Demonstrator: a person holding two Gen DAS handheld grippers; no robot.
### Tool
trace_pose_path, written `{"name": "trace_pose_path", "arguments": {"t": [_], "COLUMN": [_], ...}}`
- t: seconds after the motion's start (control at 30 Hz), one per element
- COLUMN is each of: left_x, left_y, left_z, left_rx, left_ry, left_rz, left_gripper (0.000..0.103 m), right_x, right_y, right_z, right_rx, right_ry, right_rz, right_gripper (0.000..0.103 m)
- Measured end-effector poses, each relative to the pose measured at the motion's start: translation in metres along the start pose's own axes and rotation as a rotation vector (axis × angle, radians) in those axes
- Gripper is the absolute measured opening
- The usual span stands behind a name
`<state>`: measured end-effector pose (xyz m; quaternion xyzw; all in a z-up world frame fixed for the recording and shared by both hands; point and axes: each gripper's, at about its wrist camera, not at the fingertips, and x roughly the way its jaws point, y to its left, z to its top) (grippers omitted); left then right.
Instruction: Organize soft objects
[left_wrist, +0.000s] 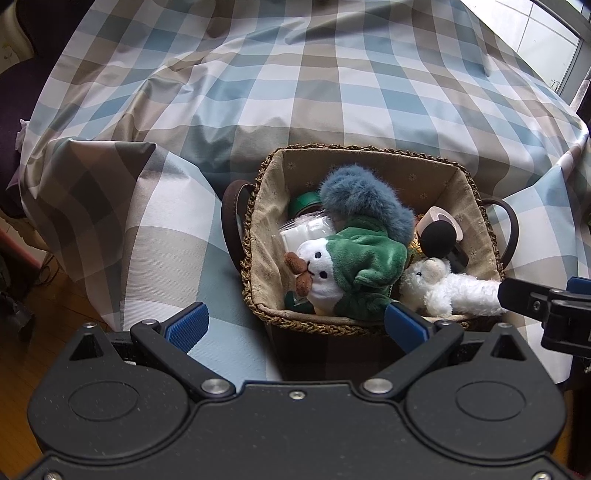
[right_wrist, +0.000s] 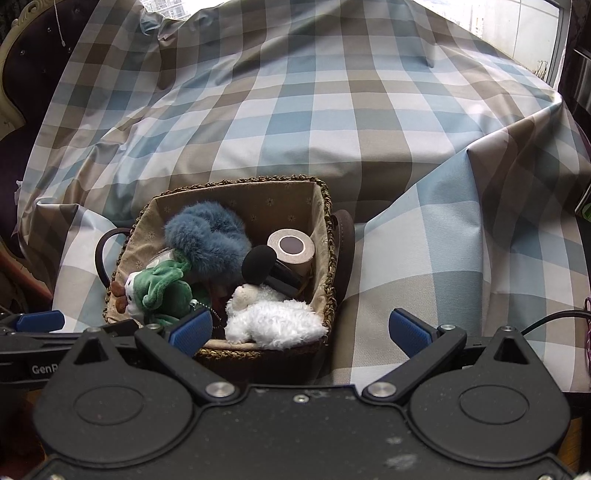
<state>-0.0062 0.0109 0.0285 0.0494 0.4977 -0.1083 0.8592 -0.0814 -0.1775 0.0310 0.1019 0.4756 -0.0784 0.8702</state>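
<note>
A woven basket (left_wrist: 255, 254) (right_wrist: 325, 206) with cloth lining stands at the near edge of the checked bedcover. In it lie a blue furry piece (left_wrist: 365, 195) (right_wrist: 207, 236), a green-and-white plush (left_wrist: 354, 269) (right_wrist: 159, 288), a white fluffy plush (left_wrist: 447, 291) (right_wrist: 273, 317), a black foam-headed brush (left_wrist: 439, 238) (right_wrist: 260, 264), a tape roll (right_wrist: 291, 245) and a clear packet (left_wrist: 306, 230). My left gripper (left_wrist: 295, 325) is open and empty, just in front of the basket. My right gripper (right_wrist: 301, 326) is open and empty, to the basket's right front.
The checked blue-and-tan bedcover (left_wrist: 295, 92) (right_wrist: 332, 110) spreads behind and around the basket. Wooden floor (left_wrist: 55, 306) lies at the lower left. A dark chair (right_wrist: 22, 55) stands at the far left. Windows (left_wrist: 535, 33) are at the back right.
</note>
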Motion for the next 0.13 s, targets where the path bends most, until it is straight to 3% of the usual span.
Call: {"name": "trace_pose_path", "arguments": {"t": [0.13], "left_x": [-0.0001], "left_y": [0.0000], "left_z": [0.0001], "left_rx": [0.000], "left_ry": [0.000], "left_rz": [0.000], "left_gripper": [0.099], "right_x": [0.0005], "right_y": [-0.0001], "right_z": [-0.0003], "right_rx": [0.001], "right_ry": [0.001], "right_rz": [0.001], "right_gripper": [0.103]}}
